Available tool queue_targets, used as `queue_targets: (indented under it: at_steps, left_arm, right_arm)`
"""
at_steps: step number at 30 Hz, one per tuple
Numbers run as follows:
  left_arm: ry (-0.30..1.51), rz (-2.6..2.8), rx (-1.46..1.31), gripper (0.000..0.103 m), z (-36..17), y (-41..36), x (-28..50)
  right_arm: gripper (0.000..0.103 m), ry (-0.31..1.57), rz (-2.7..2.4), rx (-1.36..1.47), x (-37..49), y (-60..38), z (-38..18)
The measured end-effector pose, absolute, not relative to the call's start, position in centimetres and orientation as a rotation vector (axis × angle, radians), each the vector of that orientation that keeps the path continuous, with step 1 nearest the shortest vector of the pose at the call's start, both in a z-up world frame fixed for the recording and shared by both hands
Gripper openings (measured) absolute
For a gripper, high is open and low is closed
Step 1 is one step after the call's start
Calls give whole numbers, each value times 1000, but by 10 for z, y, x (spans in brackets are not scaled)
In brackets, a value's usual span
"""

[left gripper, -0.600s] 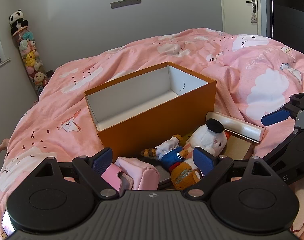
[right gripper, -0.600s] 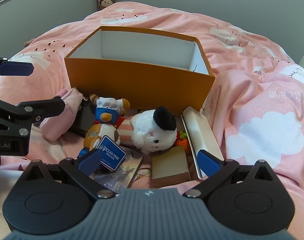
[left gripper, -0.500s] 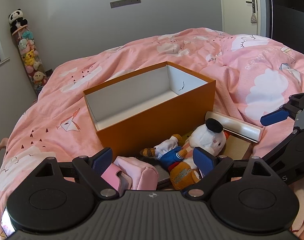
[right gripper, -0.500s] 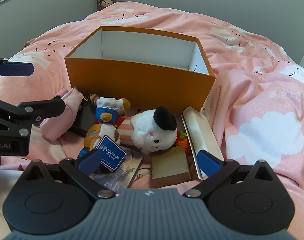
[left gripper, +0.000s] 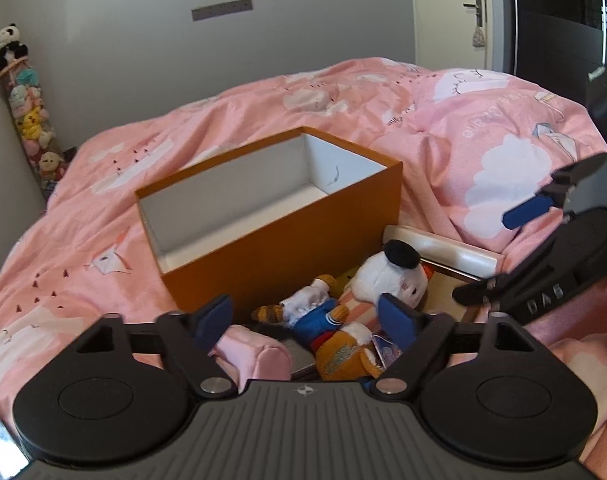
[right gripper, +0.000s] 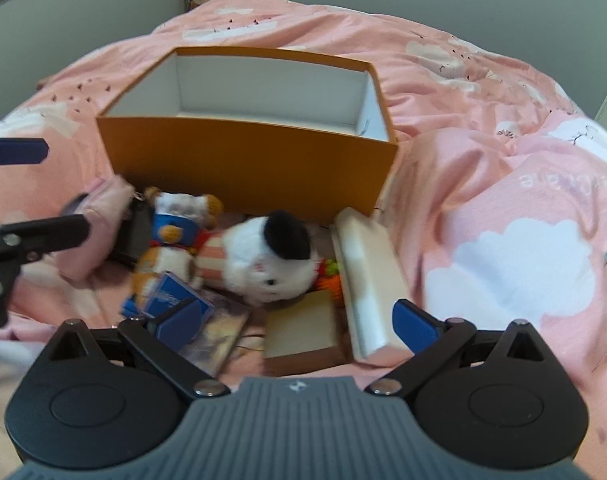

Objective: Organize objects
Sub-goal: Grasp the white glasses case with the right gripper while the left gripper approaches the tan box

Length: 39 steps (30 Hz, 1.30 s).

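Note:
An empty orange box [left gripper: 287, 240] with a white inside stands on the pink bed; it also shows in the right wrist view [right gripper: 247, 160]. In front of it lie a white plush with a black cap [right gripper: 267, 256], a blue-and-orange duck plush [left gripper: 327, 332], a pink pouch [left gripper: 255, 354], a white case [right gripper: 367, 276], a brown box [right gripper: 301, 330] and a blue tag [right gripper: 167, 294]. My left gripper [left gripper: 305, 320] is open above the duck plush and pouch. My right gripper [right gripper: 299, 324] is open above the brown box. Both are empty.
The pink quilt [left gripper: 483, 168] rises in a fold right of the box. A tall stack of plush toys [left gripper: 23, 112] stands in the far left corner. A door [left gripper: 451, 12] and dark cabinet are at the back right. A dark flat item lies under the duck plush.
Both grippers have moved forward and closer to the pile of toys. The right wrist view is blurred by motion. Nothing was taken hold of.

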<state>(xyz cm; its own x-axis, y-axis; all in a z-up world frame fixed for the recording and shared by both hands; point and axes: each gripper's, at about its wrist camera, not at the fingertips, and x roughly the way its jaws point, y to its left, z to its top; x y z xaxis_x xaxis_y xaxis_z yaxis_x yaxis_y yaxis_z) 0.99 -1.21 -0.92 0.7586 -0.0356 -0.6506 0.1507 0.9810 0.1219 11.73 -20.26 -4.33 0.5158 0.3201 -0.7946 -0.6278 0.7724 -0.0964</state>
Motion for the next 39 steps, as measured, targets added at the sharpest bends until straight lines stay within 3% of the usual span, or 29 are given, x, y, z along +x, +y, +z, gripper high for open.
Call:
queue_targets:
  at_steps: [3, 9, 23, 32, 37, 39]
  left_arm:
    - [736, -140, 150, 80, -13, -12, 19]
    - [798, -186, 124, 74, -17, -17, 43]
    - [930, -342, 90, 72, -32, -46, 93]
    - [1005, -370, 87, 72, -44, -62, 112]
    - [1051, -423, 59, 72, -48, -69, 115]
    - [1069, -440, 54, 72, -51, -73, 117]
  right_arm:
    - [79, 898, 593, -406, 136, -210, -45]
    - [56, 985, 601, -413, 175, -220, -54]
    - [53, 1110, 651, -576, 235, -190, -97]
    - [55, 1089, 657, -721, 242, -167, -119]
    - [51, 1126, 691, -659, 254, -182, -114]
    - [45, 1154, 694, -589, 262, -193, -108]
